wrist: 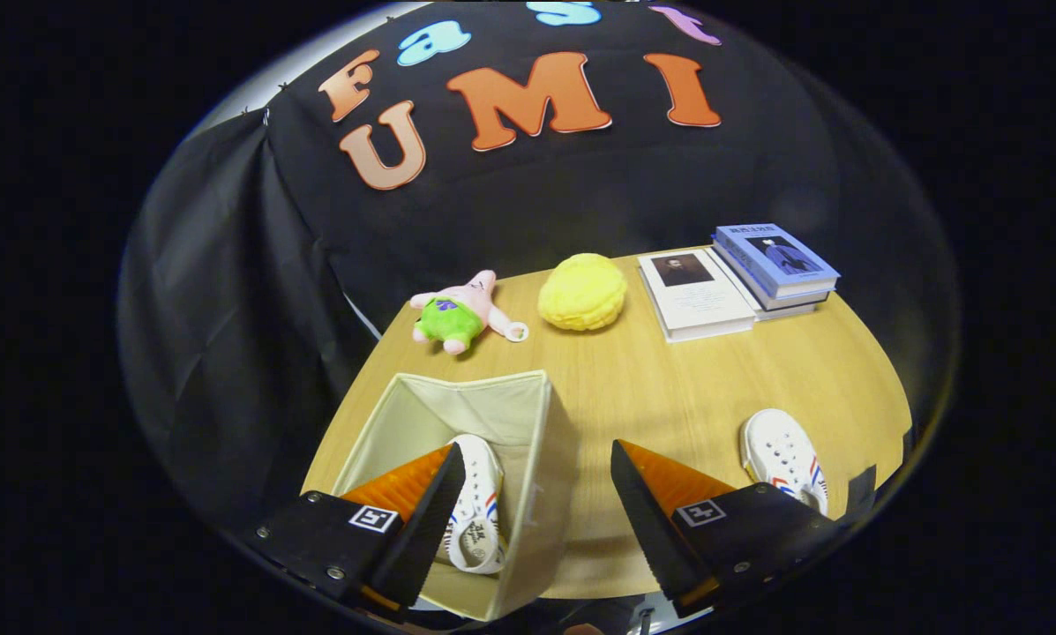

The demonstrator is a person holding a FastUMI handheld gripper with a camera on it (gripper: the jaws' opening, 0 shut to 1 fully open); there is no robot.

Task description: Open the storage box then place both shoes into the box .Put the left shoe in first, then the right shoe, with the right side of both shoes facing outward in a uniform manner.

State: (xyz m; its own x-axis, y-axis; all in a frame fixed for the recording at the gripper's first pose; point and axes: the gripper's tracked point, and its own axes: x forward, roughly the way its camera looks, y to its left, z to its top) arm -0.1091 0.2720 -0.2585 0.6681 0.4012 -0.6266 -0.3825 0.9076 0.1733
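Shoes and storage box on a wooden table, seen from above along the gripper's fingers. At left, the storage box stands open at the table's near left corner, its cloth walls upright and its left wall close to the table's edge. One white shoe with red and blue stripes lies inside the box against the right wall, partly hidden by the left finger. Bare tabletop runs from the box's right wall across to the second shoe, and this strip lies between the two fingers.

The gripper hangs above the near edge of the table with its fingers spread wide apart and nothing between them; the left finger is over the box's opening, the right finger over bare wood.

At right, the second white shoe rests on the table just beyond the right finger, near the table's right edge, its heel end covered by the gripper body.

Along the far side, well apart from the box: a pink and green plush toy, a yellow round cushion, a white book, and a stack of blue books touching it.
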